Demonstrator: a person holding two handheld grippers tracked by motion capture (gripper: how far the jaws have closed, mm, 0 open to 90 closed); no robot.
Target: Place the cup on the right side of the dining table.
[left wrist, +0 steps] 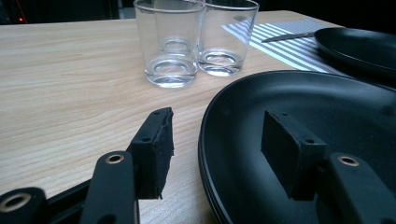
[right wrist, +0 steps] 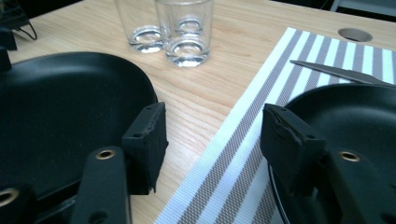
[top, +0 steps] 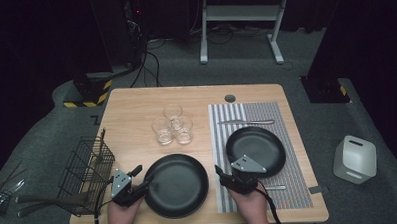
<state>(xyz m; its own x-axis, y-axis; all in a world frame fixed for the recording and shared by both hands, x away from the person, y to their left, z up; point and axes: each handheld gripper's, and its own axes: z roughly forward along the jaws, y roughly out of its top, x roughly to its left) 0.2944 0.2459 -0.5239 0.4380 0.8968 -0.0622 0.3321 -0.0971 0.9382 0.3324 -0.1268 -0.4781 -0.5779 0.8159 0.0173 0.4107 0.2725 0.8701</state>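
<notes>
Two black plates lie on the wooden table. The left plate (top: 176,185) (left wrist: 317,102) (right wrist: 60,102) rests on bare wood, the right plate (top: 255,145) (right wrist: 355,116) on a striped placemat (top: 266,114) (right wrist: 233,154). My left gripper (top: 143,175) (left wrist: 217,123) is open and straddles the left plate's near-left rim, one jaw over wood, the other over the plate, with neither pad touching. My right gripper (top: 225,167) (right wrist: 215,116) is open between the two plates, its right jaw over the right plate's rim and nothing gripped.
Three clear glasses (top: 173,125) (left wrist: 170,42) (right wrist: 184,28) stand clustered behind the left plate. A knife (top: 246,122) (right wrist: 336,70) lies on the mat beyond the right plate. A black wire basket (top: 86,173) holding utensils hangs at the table's left edge. A white box (top: 354,159) sits on the floor at right.
</notes>
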